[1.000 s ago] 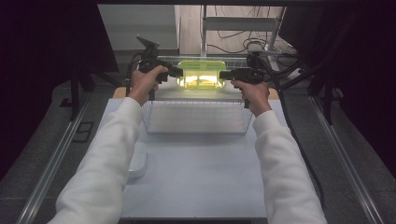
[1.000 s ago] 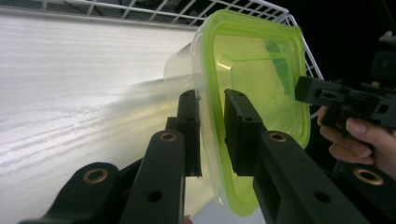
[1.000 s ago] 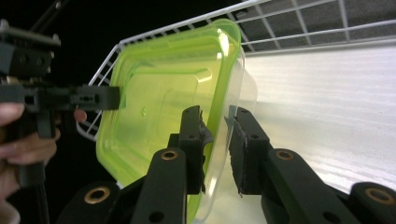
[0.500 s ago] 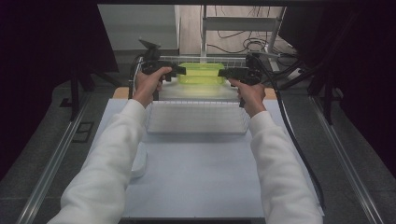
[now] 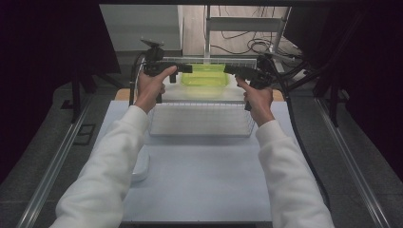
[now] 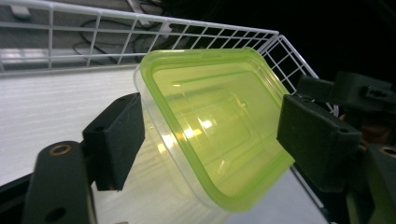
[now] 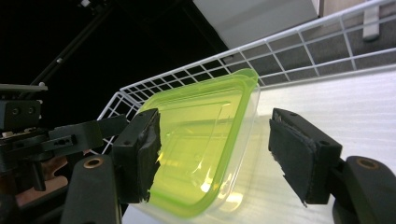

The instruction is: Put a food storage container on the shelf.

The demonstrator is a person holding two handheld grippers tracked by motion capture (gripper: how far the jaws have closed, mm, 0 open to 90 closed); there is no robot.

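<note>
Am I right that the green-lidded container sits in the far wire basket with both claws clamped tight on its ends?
Not quite. The green-lidded container does sit in the far wire basket, but the left claw and the right claw have just been opening: both gripper views show gaps between pads and container, which lies between the jaws unheld.

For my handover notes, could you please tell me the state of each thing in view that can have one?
Container: lid on, standing in the far wire basket, free of both pairs of tongs.
Left tongs: open; jaws have just been opening, container end between them, unpressed.
Right tongs: open; jaws have just been opening, container end between them, unpressed.
Near wire basket: upright on the table.
</note>
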